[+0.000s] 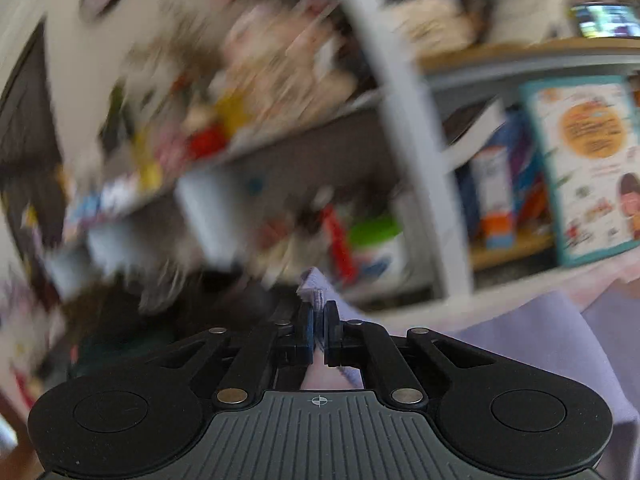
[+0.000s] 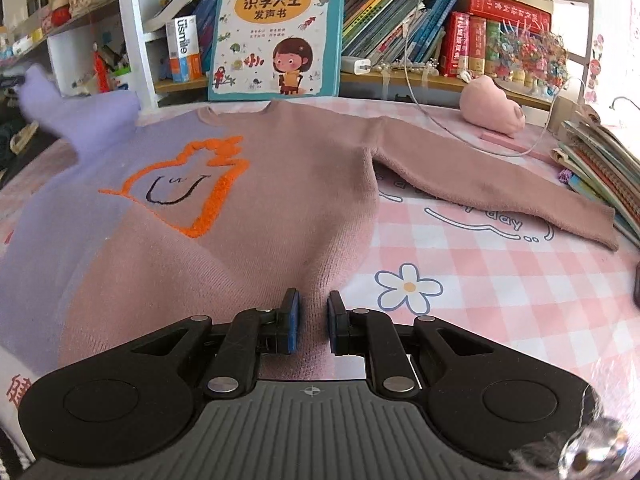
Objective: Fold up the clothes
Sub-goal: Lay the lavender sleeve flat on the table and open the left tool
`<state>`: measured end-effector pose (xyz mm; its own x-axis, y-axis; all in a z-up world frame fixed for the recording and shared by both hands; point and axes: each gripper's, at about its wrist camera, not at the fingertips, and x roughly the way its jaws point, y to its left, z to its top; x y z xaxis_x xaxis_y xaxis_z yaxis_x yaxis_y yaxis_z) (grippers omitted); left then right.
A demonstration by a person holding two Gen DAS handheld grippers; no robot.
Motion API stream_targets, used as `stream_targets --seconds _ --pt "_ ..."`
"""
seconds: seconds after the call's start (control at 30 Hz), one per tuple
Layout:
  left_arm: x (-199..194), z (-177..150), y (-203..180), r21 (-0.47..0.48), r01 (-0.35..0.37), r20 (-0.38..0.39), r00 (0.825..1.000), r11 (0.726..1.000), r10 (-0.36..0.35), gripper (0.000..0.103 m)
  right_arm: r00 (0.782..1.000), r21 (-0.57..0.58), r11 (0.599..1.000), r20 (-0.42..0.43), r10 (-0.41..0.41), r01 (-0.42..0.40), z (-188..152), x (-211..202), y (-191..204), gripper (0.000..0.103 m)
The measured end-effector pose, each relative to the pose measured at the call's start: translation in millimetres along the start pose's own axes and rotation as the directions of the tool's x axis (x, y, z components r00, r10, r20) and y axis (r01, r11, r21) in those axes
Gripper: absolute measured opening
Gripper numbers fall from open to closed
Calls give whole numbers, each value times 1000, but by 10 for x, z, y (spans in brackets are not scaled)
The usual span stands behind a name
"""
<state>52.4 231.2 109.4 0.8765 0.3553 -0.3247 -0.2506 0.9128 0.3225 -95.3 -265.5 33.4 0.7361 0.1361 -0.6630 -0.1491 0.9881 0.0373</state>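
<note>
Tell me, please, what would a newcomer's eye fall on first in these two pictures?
The pink and lilac sweater with an orange outlined figure, spread on the pink checked tablecloth, with the right gripper pinching its hem. Behind it a teal children's picture book stands against the bookshelf. In the blurred left view, the left gripper is shut on the lifted lilac sleeve.

I see the sweater (image 2: 256, 208) lying flat on the desk (image 2: 480, 264), a picture book (image 2: 278, 30) standing behind its collar, a plush toy (image 2: 490, 106) back right, stacked books (image 2: 600, 160) far right.
</note>
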Motion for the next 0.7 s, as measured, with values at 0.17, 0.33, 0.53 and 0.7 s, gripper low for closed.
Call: stream_targets --seconds 0.17,0.33,0.53,0.7 --pt "164 -381 311 -78 -37 -94 995 996 30 5 999 -37 999 -19 -28 27 33 18 67 13" --pt "101 -572 367 -97 -61 -144 988 993 47 15 999 -43 998 -22 -50 49 39 29 106 15" --pt "-397 -651 135 -189 207 -94 969 960 -228 23 999 -14 999 -23 -46 46 39 28 77 15" --pt "-754 -821 -293 -297 525 -90 816 798 -571 50 999 37 999 -28 -21 22 46 28 4 16"
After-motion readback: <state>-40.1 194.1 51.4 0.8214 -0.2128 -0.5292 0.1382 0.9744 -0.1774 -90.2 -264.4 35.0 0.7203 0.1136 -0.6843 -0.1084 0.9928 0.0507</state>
